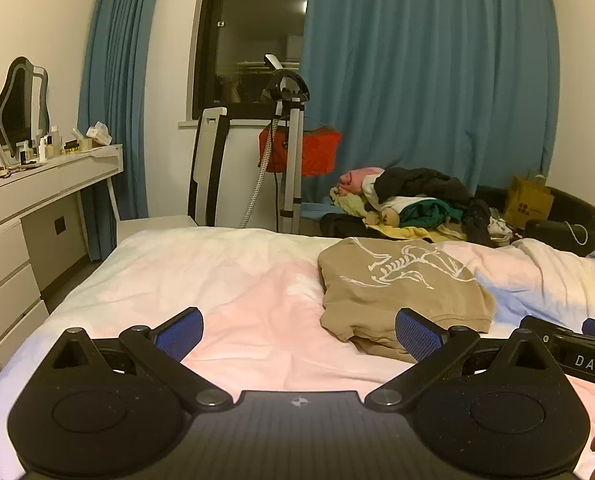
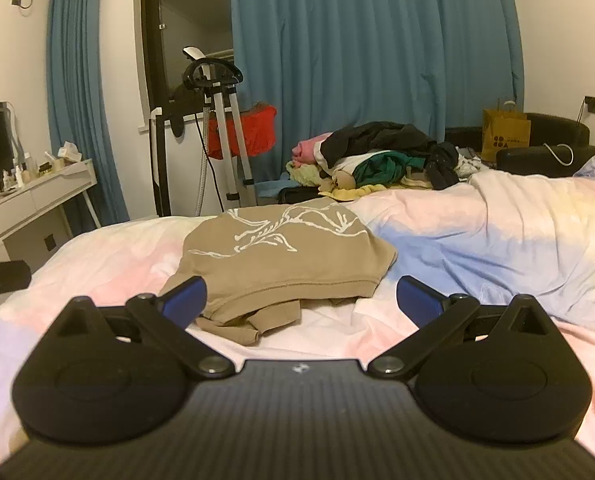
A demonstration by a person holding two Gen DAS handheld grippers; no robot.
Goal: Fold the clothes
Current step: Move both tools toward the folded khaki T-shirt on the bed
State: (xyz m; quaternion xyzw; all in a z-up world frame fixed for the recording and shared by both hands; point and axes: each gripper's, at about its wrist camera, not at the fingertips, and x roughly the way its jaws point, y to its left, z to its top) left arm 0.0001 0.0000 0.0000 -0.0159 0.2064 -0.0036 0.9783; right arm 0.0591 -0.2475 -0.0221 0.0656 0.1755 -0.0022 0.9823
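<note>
So here's what I'm looking at from my end: both tongs are spread wide and holding nothing. The left gripper [image 1: 299,334] hangs low over the pastel pink-and-blue duvet [image 1: 233,292], with bare bedding between its blue pads [image 1: 179,334], and its right pad sits just in front of the near edge of the tan sweatshirt [image 1: 401,292]. The right gripper [image 2: 301,302] is lined up more squarely on that sweatshirt [image 2: 285,256], which lies roughly folded on the bed with the white skeleton-style print facing up and a bit of fabric poking out under the near hem. I can't tell if either gripper's fingers actually touch the cloth, looks like they're just short of it. From the left wrist view, the right gripper's black body [image 1: 573,346] shows at the far right edge, close beside the left one. Behind the bed there's a messy pile of clothes [image 2: 381,156], a garment steamer on its stand [image 1: 289,148], blue curtains [image 2: 369,48], and a white vanity desk [image 1: 37,196] off to the left.
</note>
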